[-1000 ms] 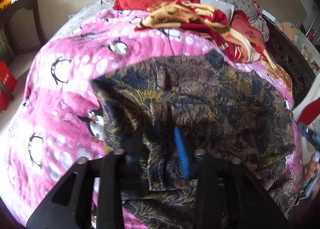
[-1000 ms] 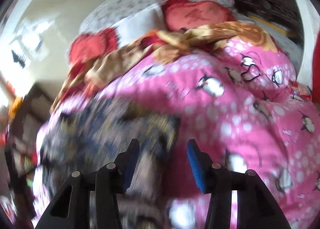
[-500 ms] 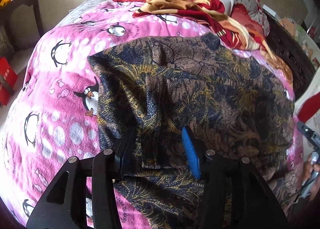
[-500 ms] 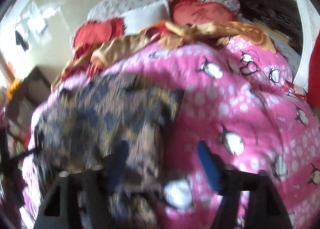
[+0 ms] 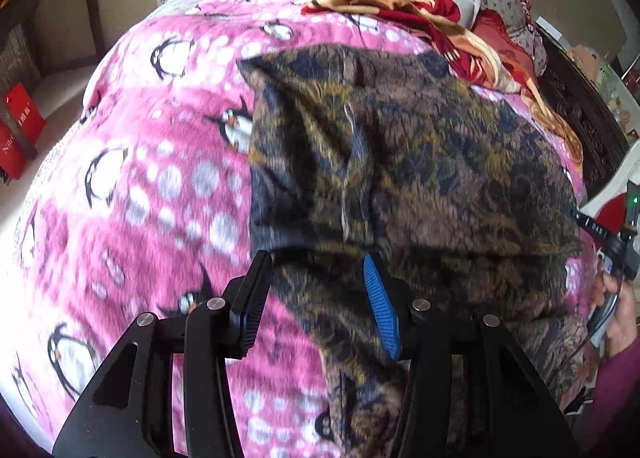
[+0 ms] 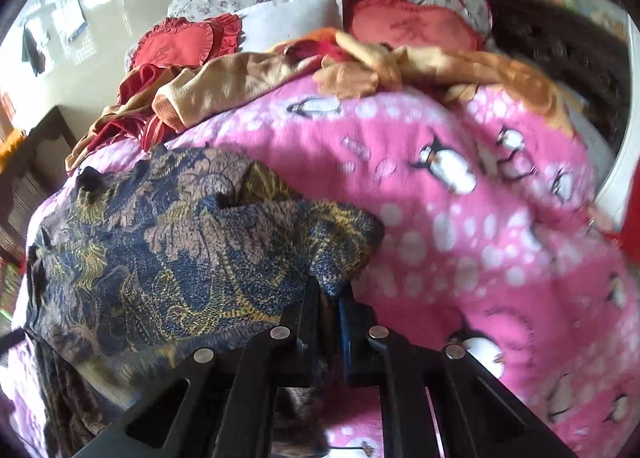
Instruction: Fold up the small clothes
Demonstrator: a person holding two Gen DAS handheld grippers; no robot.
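Right wrist view: right gripper low over the bed, fingers pinched together on a corner of the dark patterned garment. Left gripper wide open, fingers apart, straddling a fold of the same garment without clamping. Cloth woven, navy-brown with gold leaf motifs, lying crumpled on the fleecy pink penguin blanket. Red heart cushions beyond.

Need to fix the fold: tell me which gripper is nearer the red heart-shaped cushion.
Cannot tell; both are far. The left gripper and right gripper sit at the patterned garment, the cushion beyond.
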